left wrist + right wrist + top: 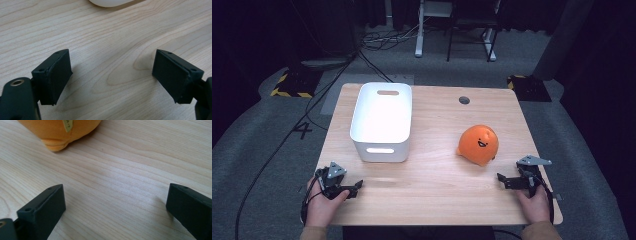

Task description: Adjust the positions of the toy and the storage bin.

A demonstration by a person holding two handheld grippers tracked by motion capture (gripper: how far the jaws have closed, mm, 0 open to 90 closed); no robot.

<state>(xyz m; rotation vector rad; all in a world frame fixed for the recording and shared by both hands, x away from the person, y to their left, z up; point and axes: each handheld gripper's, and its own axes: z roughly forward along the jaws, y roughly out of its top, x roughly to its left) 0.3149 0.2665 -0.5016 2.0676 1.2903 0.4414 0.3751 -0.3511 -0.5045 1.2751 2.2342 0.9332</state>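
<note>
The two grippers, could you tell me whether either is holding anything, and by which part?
Nothing is held: the left gripper and right gripper stand open over bare table.

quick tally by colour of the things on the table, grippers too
white: 1, the bin
orange: 1, the plush toy
black: 2, the left gripper and the right gripper, both with jaws apart and nothing between them
total: 4, all on the wooden table
</note>
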